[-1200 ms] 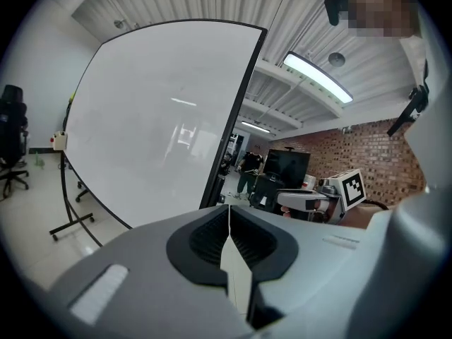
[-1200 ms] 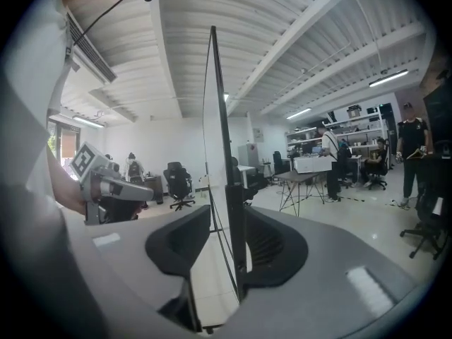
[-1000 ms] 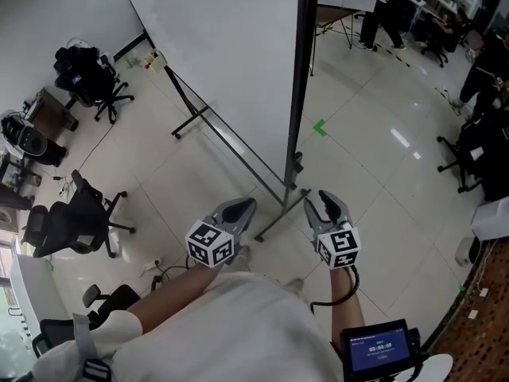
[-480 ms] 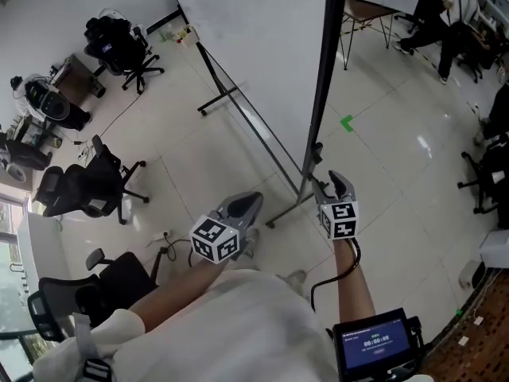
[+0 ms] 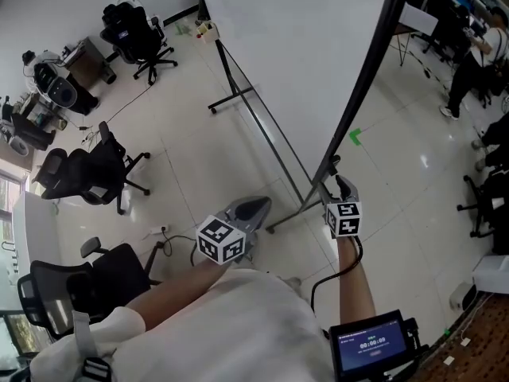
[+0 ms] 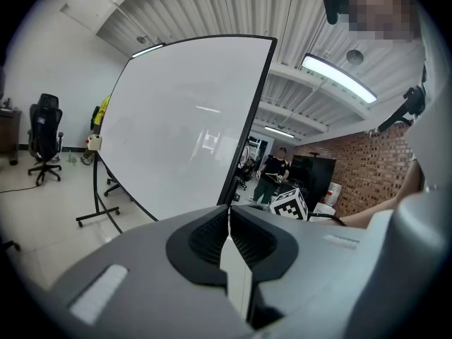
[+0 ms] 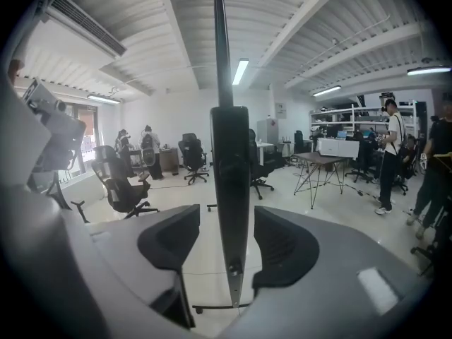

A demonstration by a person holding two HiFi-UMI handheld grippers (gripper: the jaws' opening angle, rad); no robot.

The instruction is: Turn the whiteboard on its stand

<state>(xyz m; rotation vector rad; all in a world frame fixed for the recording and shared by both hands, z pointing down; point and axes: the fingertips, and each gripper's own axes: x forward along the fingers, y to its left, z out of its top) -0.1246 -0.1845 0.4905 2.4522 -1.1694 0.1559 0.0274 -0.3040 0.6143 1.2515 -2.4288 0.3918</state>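
The whiteboard (image 5: 294, 46) is a big white panel in a black frame on a rolling stand (image 5: 262, 126). My right gripper (image 5: 340, 186) is at the low end of the board's near frame edge (image 5: 358, 102). In the right gripper view that black edge (image 7: 230, 189) stands upright between the jaws of the right gripper (image 7: 227, 240). There is a gap on each side, since the jaws have just been opening. My left gripper (image 5: 258, 207) hangs left of the stand, away from the board (image 6: 176, 133). The left gripper (image 6: 229, 221) is shut on nothing.
Black office chairs (image 5: 83, 173) (image 5: 135, 30) stand on the tiled floor at the left. A green tape mark (image 5: 355, 136) lies beyond the board. People (image 5: 469, 70) and desks are at the far right, and a folding table (image 7: 325, 164) is further back.
My right gripper has sunk along the board's frame edge and its jaws have spread off it. The head view has swung, so the edge now leans. The left gripper has barely shifted.
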